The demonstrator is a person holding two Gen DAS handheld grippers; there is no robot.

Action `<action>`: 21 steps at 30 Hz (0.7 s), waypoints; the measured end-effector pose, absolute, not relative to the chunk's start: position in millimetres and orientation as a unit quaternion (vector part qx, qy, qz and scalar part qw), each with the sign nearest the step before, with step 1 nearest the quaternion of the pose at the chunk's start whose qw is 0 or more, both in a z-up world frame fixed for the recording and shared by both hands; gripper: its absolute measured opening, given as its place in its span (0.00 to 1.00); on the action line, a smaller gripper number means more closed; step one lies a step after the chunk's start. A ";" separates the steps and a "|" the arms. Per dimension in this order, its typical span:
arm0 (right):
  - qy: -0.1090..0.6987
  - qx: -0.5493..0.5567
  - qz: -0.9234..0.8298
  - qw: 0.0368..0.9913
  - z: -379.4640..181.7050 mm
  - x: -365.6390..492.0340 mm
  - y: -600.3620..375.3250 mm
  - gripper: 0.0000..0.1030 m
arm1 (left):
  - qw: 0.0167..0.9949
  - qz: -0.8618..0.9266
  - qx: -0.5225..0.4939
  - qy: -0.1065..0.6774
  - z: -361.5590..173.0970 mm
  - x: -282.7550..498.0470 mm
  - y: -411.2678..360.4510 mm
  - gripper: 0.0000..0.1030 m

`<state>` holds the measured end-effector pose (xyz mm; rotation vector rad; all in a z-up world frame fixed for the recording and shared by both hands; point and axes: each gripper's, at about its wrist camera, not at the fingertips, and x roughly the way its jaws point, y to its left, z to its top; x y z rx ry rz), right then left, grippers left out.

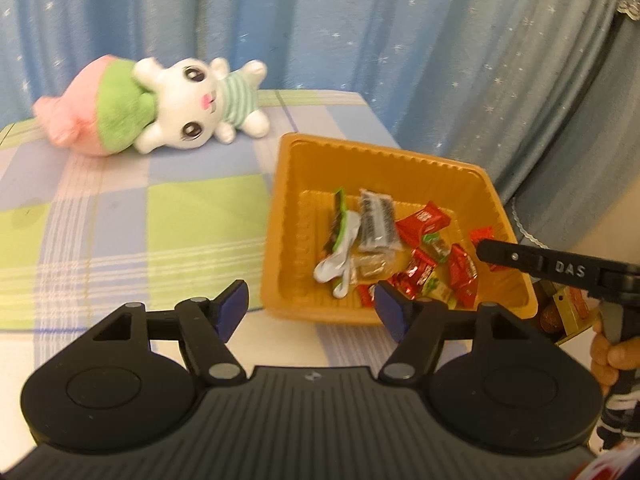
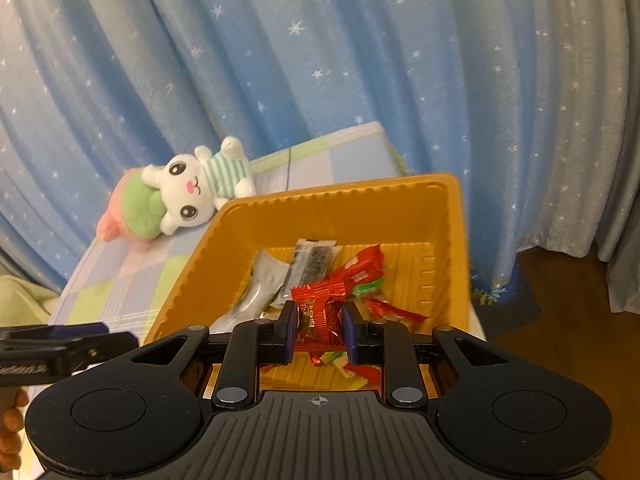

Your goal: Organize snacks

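Observation:
An orange plastic tray sits on the checked tablecloth and holds several snacks. Among them are red wrappers, a black-and-clear packet, a silver-white pouch and a green wrapper. My left gripper hovers at the tray's near edge, open, with nothing between its blue pads. My right gripper is shut on a red foil-wrapped snack above the tray's near side. In the left wrist view it reaches in from the right over the red wrappers.
A white plush rabbit with a pink and green hat lies at the back of the table. Blue star-print curtains hang behind. A small brown box sits right of the tray. Wooden floor lies beyond the table's right edge.

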<state>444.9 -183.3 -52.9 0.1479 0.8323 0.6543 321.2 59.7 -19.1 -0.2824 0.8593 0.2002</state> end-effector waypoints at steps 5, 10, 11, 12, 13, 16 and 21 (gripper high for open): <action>0.392 0.068 0.328 0.857 -56.6 446.3 -169.2 0.24 | 0.890 0.115 -0.144 0.418 -18.1 301.3 61.9 0.65; 0.392 0.076 0.327 0.857 -54.0 444.8 -163.1 0.53 | 0.887 0.132 -0.146 0.417 -12.5 280.3 58.5 0.68; 0.385 0.082 0.325 0.860 -51.7 442.4 -165.4 0.58 | 0.887 0.135 -0.147 0.416 -10.9 276.2 57.9 0.68; 0.379 0.088 0.325 0.862 -49.7 439.4 -168.1 0.61 | 0.887 0.139 -0.149 0.414 -9.2 271.9 56.9 0.68; 0.377 0.091 0.327 0.862 -47.8 437.1 -170.4 0.62 | 0.887 0.142 -0.150 0.413 -7.5 267.6 55.8 0.69; 0.383 0.101 0.328 0.858 -43.3 429.1 -178.4 0.64 | 0.884 0.151 -0.158 0.413 -2.3 254.7 51.5 0.69; 0.389 0.119 0.329 0.852 -38.9 403.0 -199.7 0.70 | 0.883 0.161 -0.158 0.412 6.0 231.9 38.2 0.69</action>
